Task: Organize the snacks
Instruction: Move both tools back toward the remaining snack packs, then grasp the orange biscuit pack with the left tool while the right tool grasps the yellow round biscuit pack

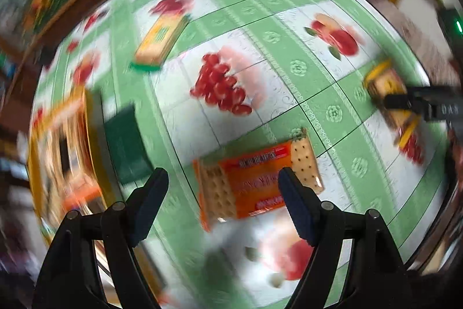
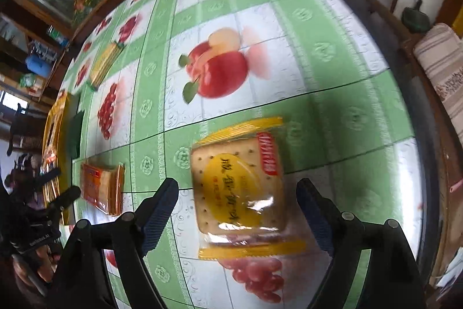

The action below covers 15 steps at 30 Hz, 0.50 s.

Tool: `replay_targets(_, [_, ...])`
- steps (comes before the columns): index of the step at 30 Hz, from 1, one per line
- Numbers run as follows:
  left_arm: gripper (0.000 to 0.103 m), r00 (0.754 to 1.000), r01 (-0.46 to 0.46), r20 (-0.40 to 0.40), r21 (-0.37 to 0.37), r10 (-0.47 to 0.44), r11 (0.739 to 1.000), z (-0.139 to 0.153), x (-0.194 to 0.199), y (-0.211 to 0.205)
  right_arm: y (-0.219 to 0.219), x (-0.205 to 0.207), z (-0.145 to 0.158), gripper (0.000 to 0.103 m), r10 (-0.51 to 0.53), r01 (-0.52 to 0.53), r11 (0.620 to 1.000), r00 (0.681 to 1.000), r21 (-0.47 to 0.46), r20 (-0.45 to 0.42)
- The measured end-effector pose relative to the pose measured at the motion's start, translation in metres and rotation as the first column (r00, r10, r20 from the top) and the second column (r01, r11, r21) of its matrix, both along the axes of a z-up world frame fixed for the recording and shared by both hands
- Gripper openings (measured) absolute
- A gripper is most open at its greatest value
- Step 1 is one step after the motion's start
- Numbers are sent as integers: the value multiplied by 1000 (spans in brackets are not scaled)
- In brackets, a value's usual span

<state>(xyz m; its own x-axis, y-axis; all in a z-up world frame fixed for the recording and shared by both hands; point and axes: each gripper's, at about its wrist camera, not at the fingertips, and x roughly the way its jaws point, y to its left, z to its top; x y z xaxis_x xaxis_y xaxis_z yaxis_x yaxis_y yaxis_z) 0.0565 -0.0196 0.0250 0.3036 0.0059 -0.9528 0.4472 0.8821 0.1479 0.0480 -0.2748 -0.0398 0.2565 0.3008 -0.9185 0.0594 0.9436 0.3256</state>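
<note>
Right tool [image 2: 240, 210] spread over yellow cracker pack [image 2: 240, 190], green tablecloth [image 2: 332, 54]

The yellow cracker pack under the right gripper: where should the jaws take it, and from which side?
Probably from above, across the yellow cracker pack's two long side edges at mid-length. It lies flat on the tablecloth, already between the open right gripper fingers; its crimped ends look flimsy.
</note>
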Motion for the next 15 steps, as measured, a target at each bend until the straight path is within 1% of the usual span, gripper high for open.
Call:
replay_targets(1, [78, 999, 49, -8, 13, -49, 999, -1, 1, -3, 5, 3, -1, 87, 22, -22, 1000, 1000, -21, 1])
replay_targets(3, [78, 984, 173, -47, 55, -170, 983, -6, 2, -11, 14, 6, -2, 89, 66, -66, 996, 998, -63, -2])
replay_targets(4, [78, 970, 238, -61, 91, -233, 967, -9, 1, -16, 18, 6, -2, 89, 78, -78, 994, 997, -81, -1])
replay_targets(5, [78, 954, 297, -86, 112, -288, 948, -13, -2, -19, 24, 7, -4, 93, 105, -105, 989, 994, -105, -9])
replay_targets(6, [78, 933, 357, -96, 156, -346, 921, -18, -4, -23, 29, 8, -5, 93, 134, -135, 982, 991, -129, -17])
replay_targets(7, [78, 921, 390, -100, 188, -377, 901, -22, -6, -26, 36, 7, -6, 93, 172, -174, 970, 985, -170, -28])
replay_targets(8, [78, 902, 432, -123, 217, -415, 875, -28, -6, -28, 43, 7, -7, 93, 206, -209, 957, 978, -203, -34])
replay_targets(9, [80, 892, 452, -128, 222, -434, 864, -29, -6, -29, 45, 6, -8, 93, 221, -223, 951, 975, -214, -33])
replay_targets(12, [80, 864, 504, -135, 217, -486, 836, -25, 1, -33, 54, 3, -11, 94, 254, -255, 932, 967, -259, -38])
replay_targets(13, [80, 847, 531, -160, 205, -507, 822, -25, 2, -34, 54, 2, -11, 94, 250, -251, 932, 967, -260, -36])
replay_targets(14, [80, 825, 563, -187, 198, -533, 802, -25, 1, -36, 54, 2, -12, 94, 249, -249, 934, 968, -258, -36])
replay_targets(15, [80, 803, 595, -203, 207, -561, 777, -26, -1, -38, 54, 2, -12, 94, 246, -247, 935, 969, -254, -37])
